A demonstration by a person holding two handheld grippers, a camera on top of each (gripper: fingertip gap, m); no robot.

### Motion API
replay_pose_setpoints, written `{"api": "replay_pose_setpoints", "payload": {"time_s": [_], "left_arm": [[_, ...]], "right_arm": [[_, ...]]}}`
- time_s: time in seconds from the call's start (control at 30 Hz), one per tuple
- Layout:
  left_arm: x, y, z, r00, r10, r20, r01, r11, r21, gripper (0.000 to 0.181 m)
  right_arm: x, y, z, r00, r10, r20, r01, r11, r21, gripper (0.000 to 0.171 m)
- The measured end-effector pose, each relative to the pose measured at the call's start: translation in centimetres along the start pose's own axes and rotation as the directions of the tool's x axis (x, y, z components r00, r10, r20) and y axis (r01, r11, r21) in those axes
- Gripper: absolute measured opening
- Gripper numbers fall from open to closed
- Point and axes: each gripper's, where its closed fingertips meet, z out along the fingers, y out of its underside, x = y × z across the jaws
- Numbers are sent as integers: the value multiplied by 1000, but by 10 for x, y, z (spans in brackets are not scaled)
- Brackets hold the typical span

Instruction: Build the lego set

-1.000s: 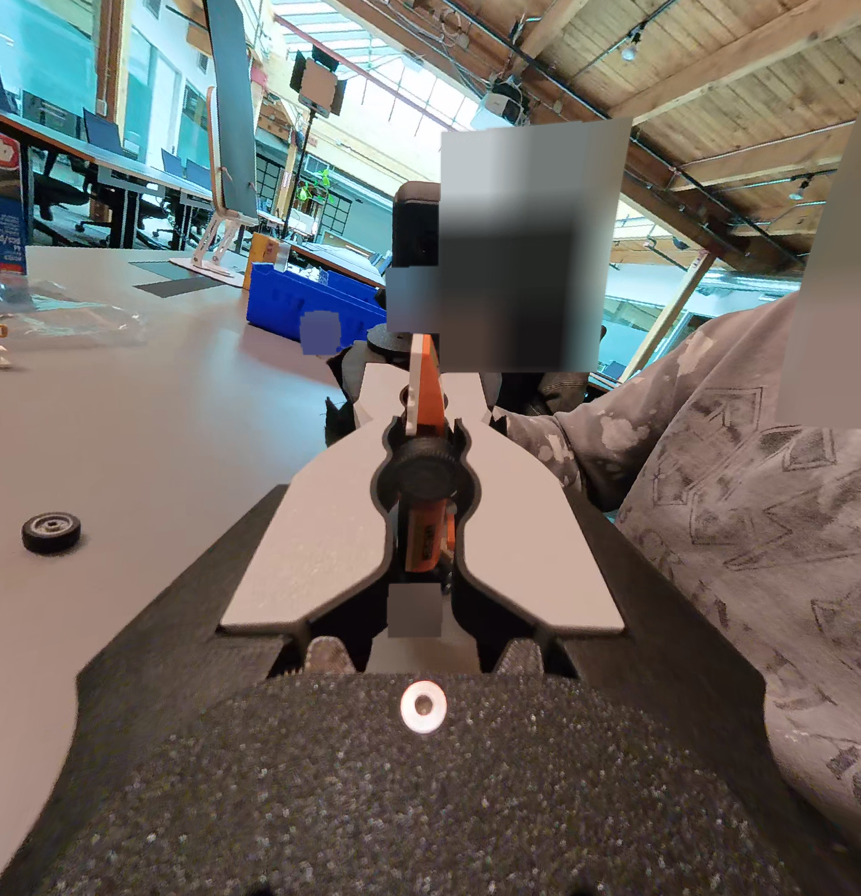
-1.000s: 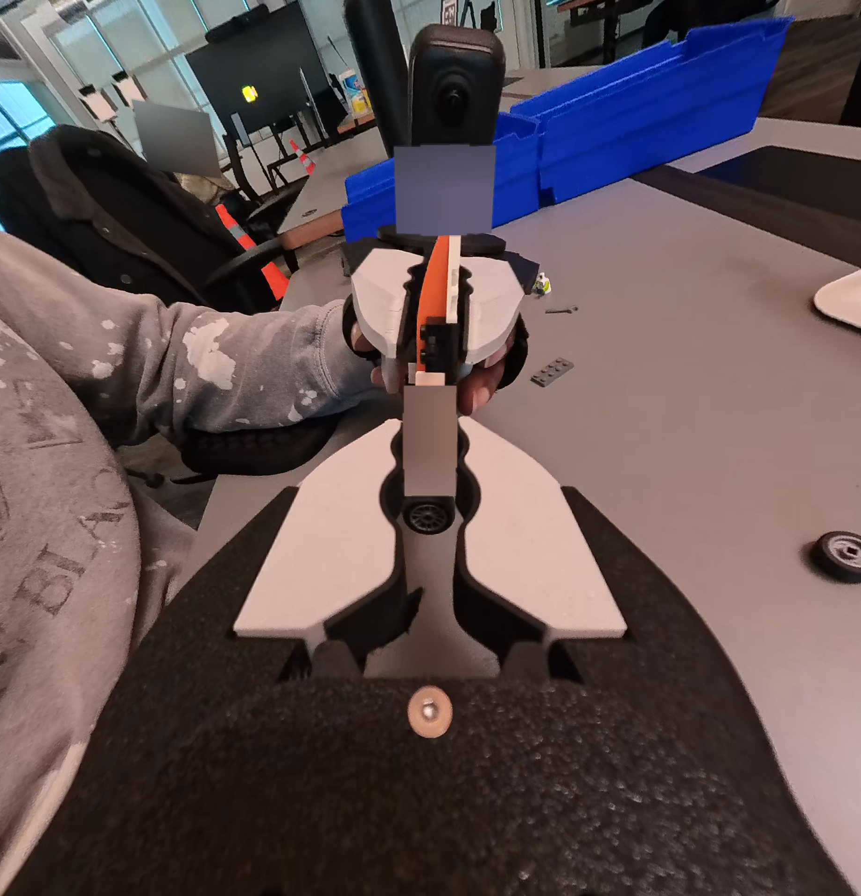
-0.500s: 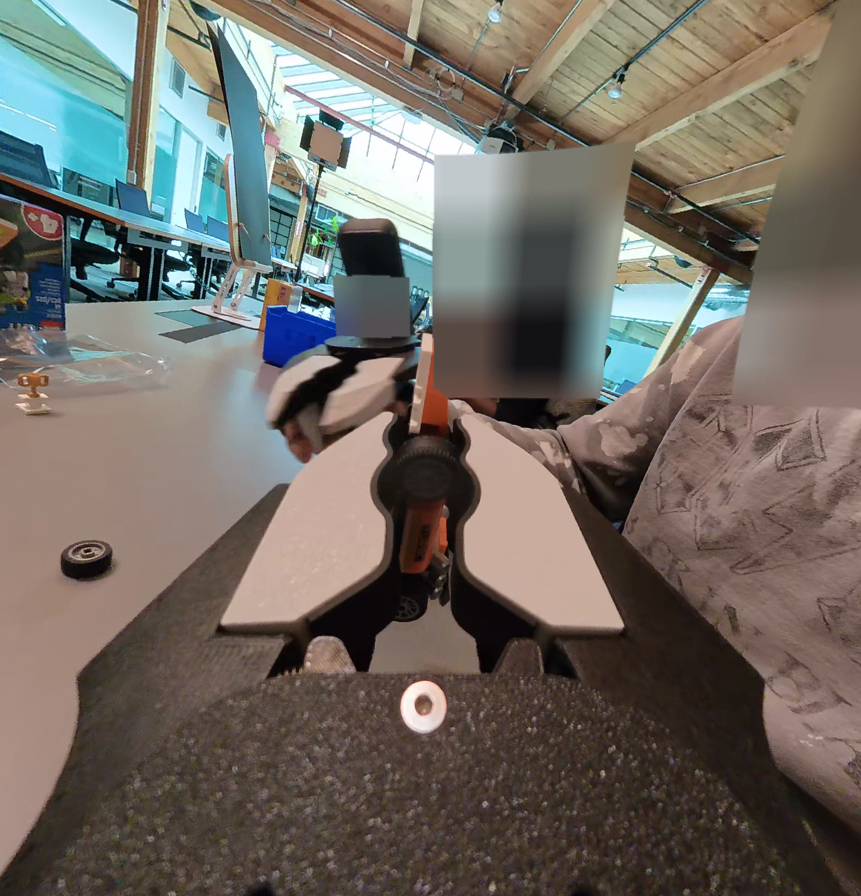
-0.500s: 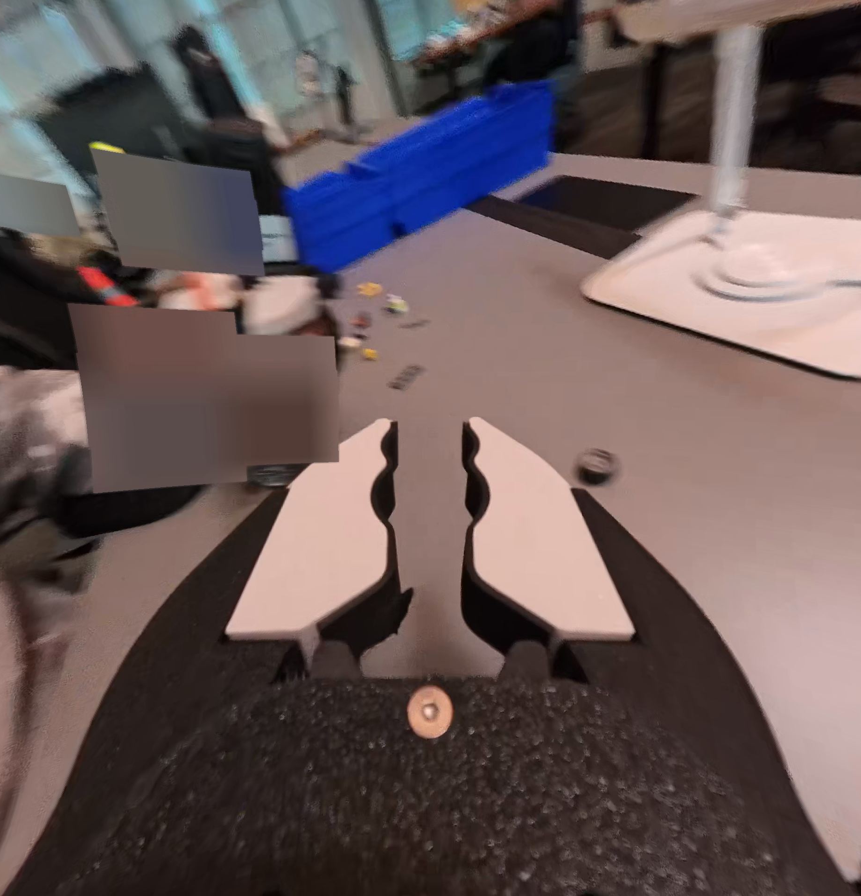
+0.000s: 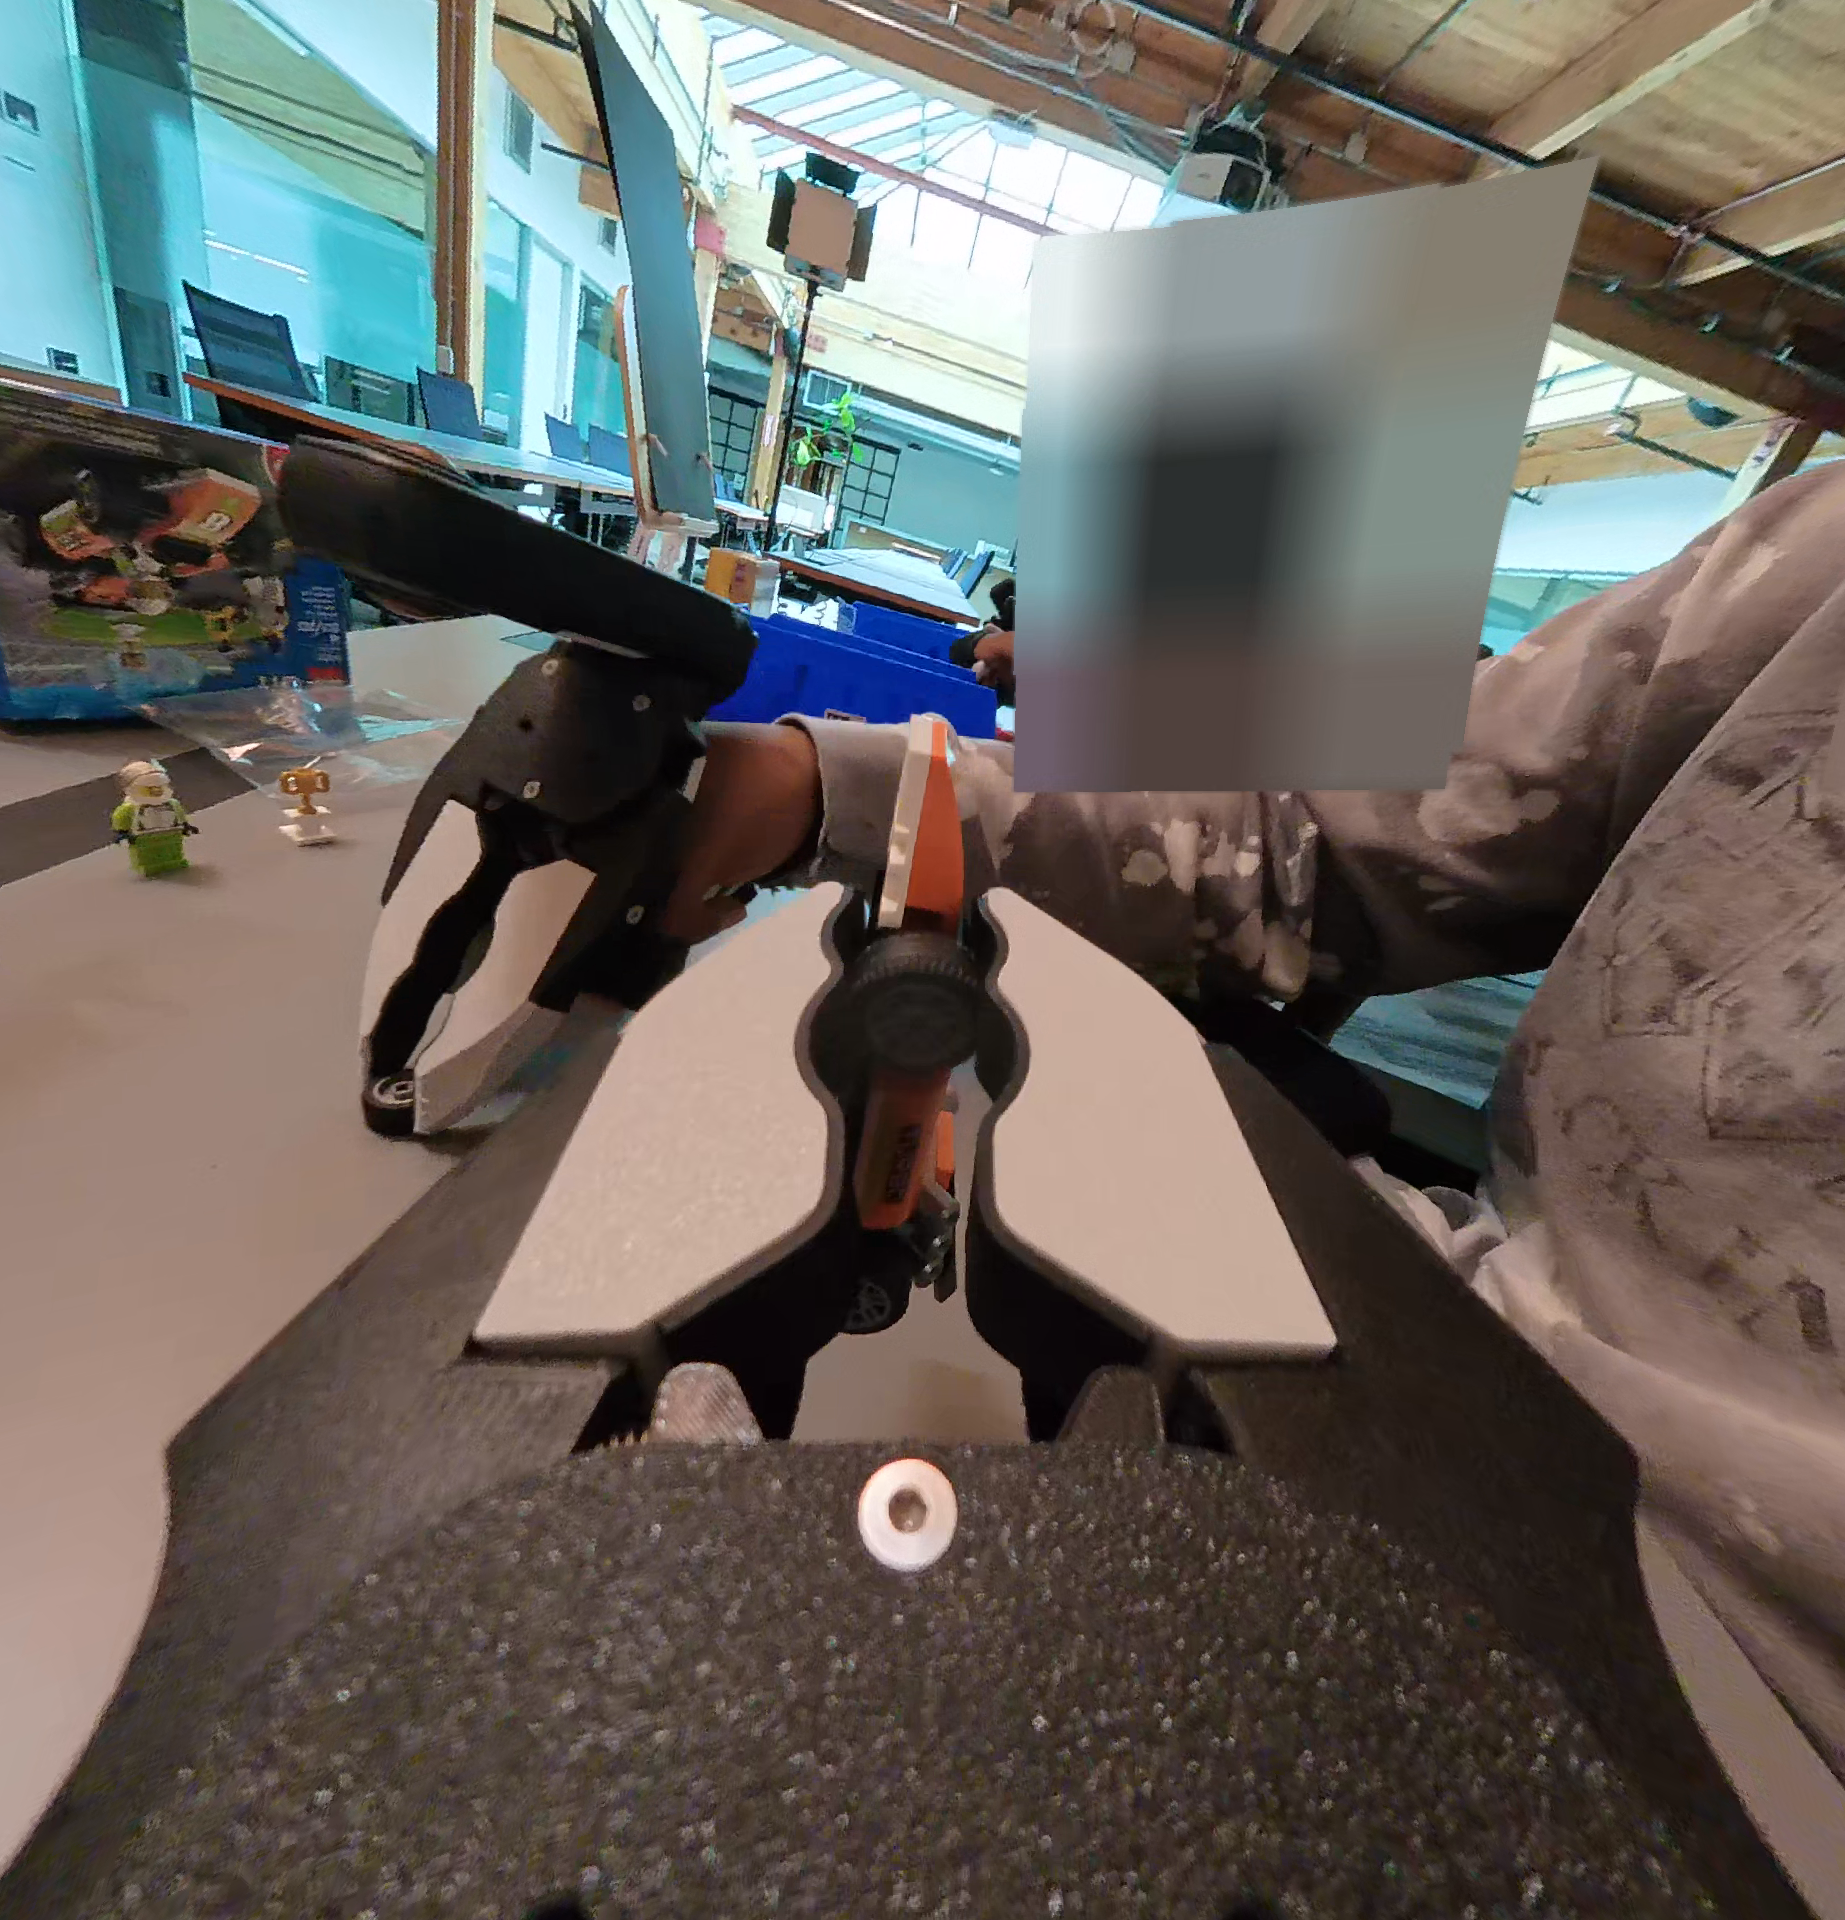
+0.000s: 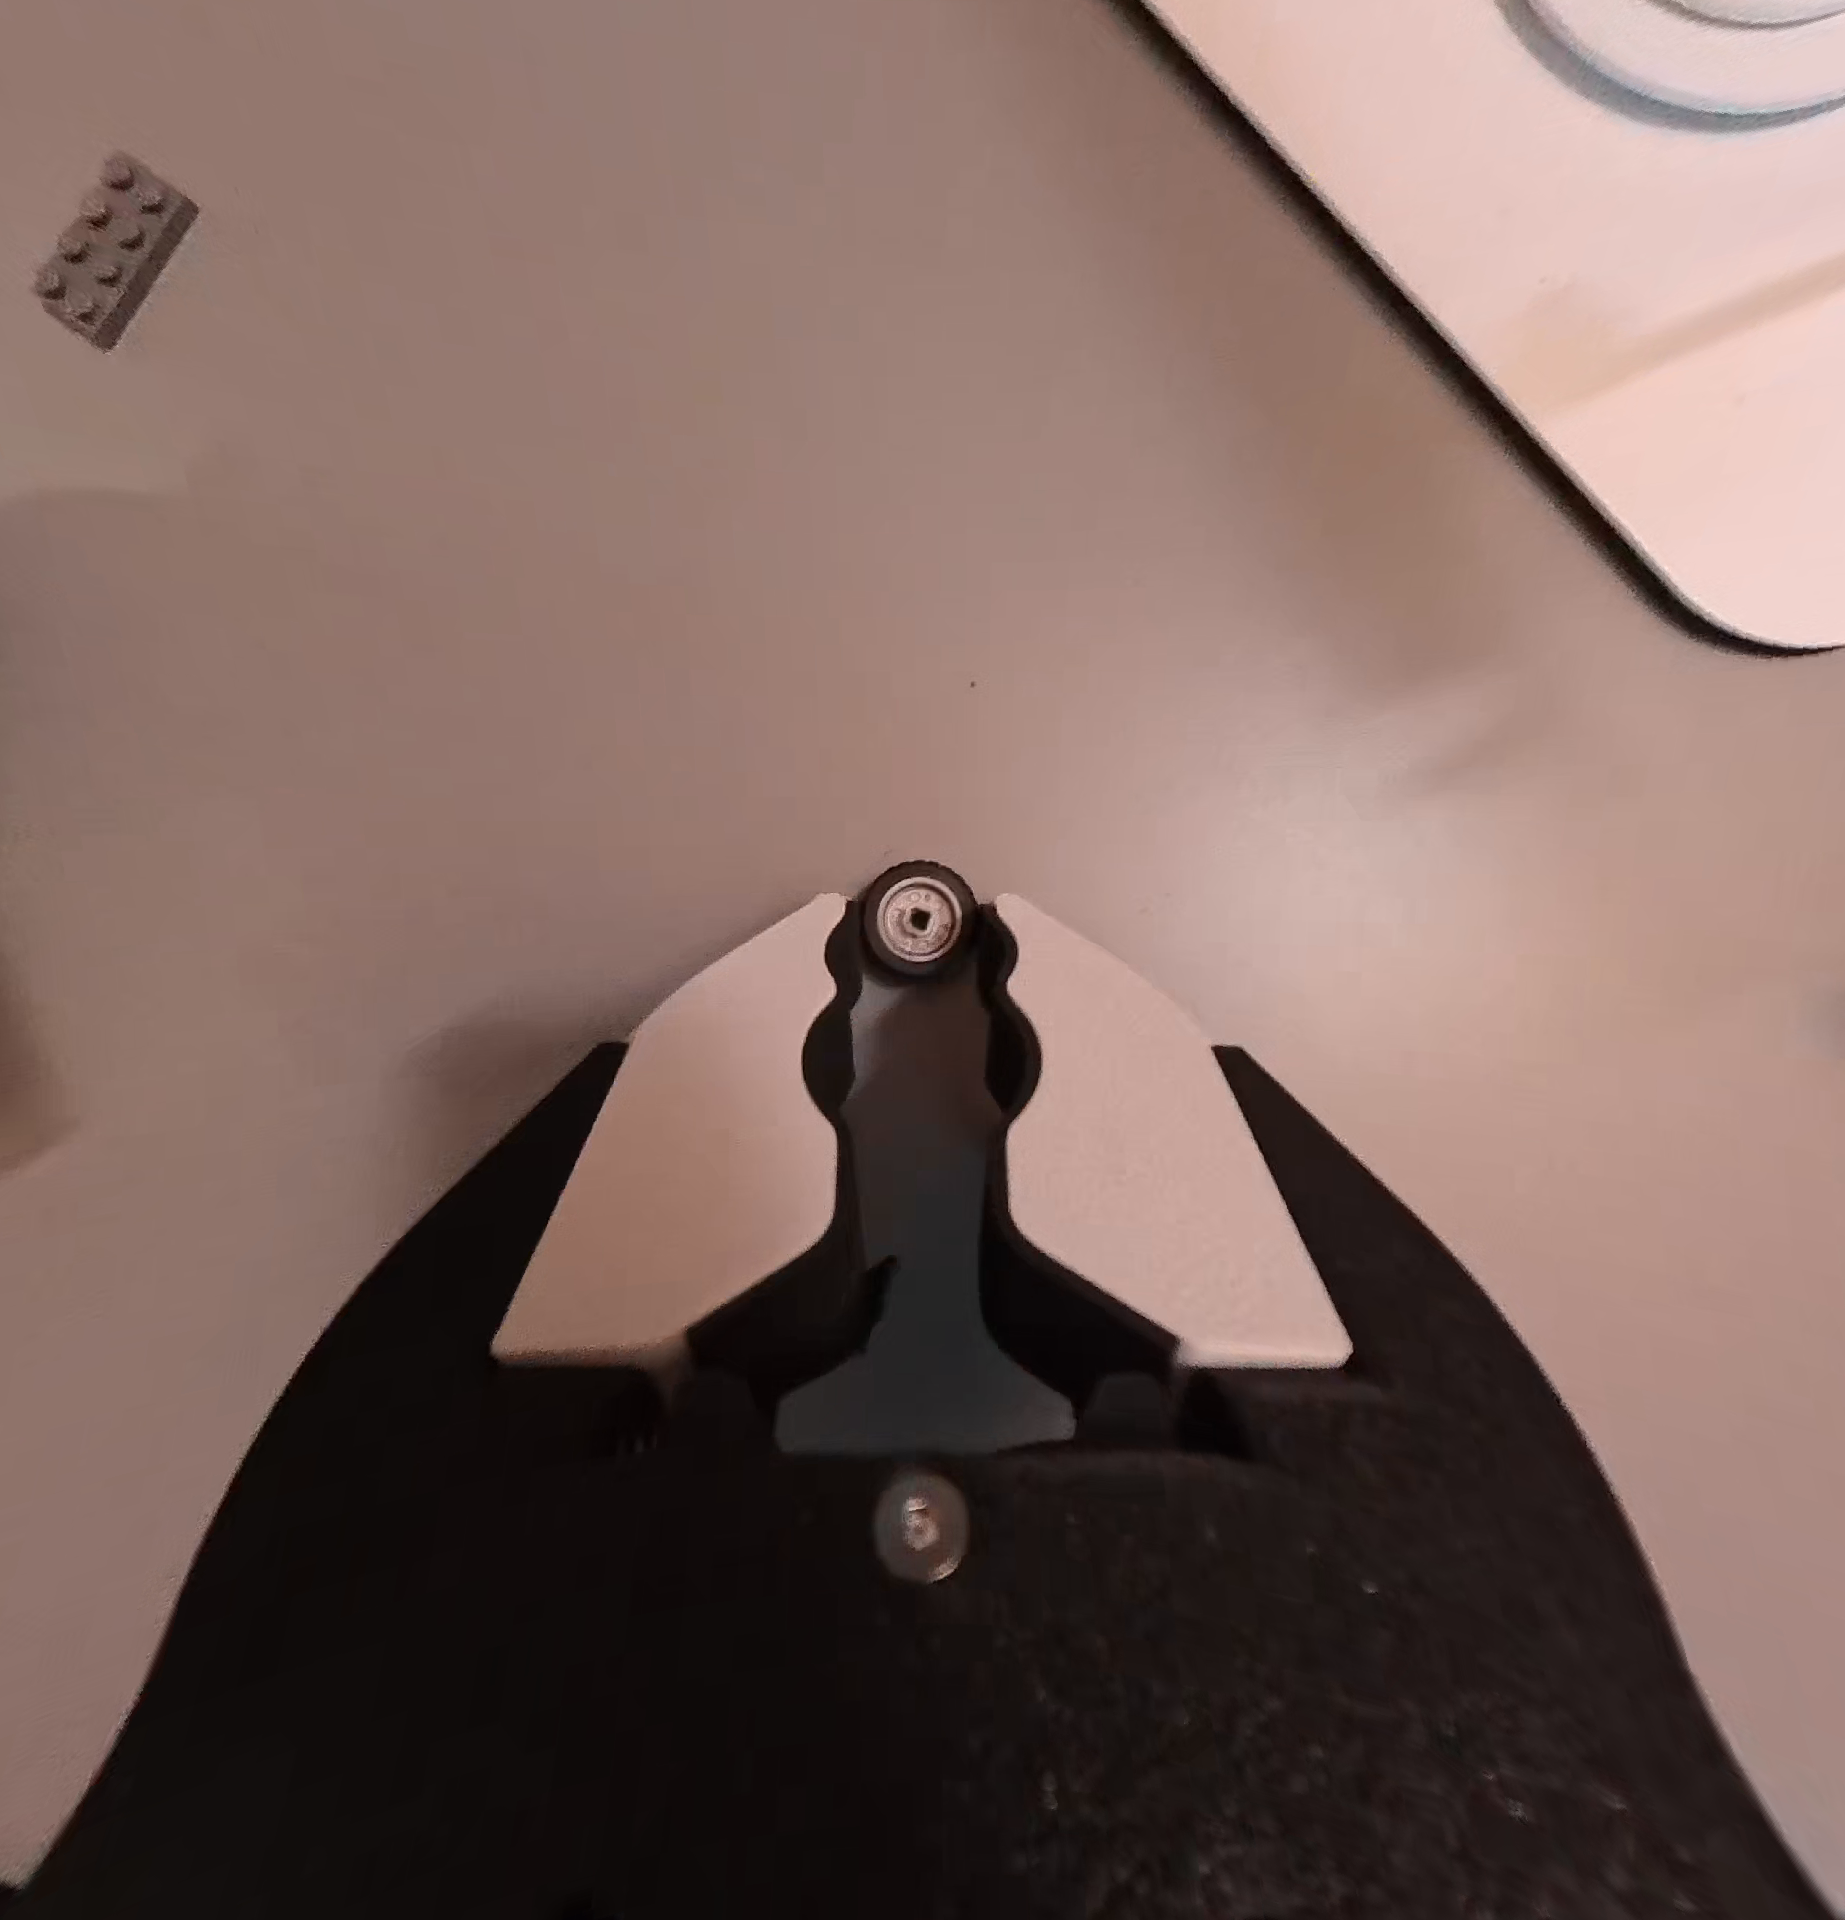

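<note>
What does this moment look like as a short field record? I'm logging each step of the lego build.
left gripper: shut on the orange lego car, held on edge, a black tyre between the fingers
right gripper: tips around a loose wheel lying flat on the table; grip not yet clear
nearby parts: grey studded plate, minifigure, small trophy
background: set box

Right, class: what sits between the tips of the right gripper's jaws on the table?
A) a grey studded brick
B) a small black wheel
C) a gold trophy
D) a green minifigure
B: the right wrist view shows the right gripper with its jaw tips around a small black wheel lying flat on the table.
</note>
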Motion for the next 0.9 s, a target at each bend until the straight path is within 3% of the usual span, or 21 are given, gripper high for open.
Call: {"api": "replay_pose_setpoints", "payload": {"time_s": [0.03, 0.1, 0.2, 0.3, 0.47, 0.7, 0.9], "left_arm": [[-1, 0, -1, 1000, -1, 5, 1, 1000, 2, 20], [-2, -2, -2, 1000, -11, 5, 11, 1000, 17, 20], [3, -11, -3, 999, -34, -30, 35, 997, 65, 21], [11, -17, 1, 995, -60, -78, 68, 993, 99, 21], [22, -13, 16, 996, -61, -71, 66, 995, 80, 20], [19, -19, 24, 995, -98, -5, 98, 990, 103, 20], [14, -20, 23, 994, -108, 34, 104, 989, 108, 20]], "right_arm": [[-5, -2, -3, 1000, -4, 18, 4, 1000, 26, 21], [-33, -21, -27, 988, 6, 152, -38, 977, 210, 21], [-92, -55, -102, 907, -63, 416, -204, 799, 566, 21], [-129, -56, -149, 851, -159, 501, -306, 626, 717, 21], [-145, -47, -154, 789, -169, 591, -429, 537, 726, 21], [-143, -51, -157, 639, -165, 751, -620, 467, 630, 20], [-140, -52, -154, 614, -154, 774, -651, 456, 607, 21]]}}
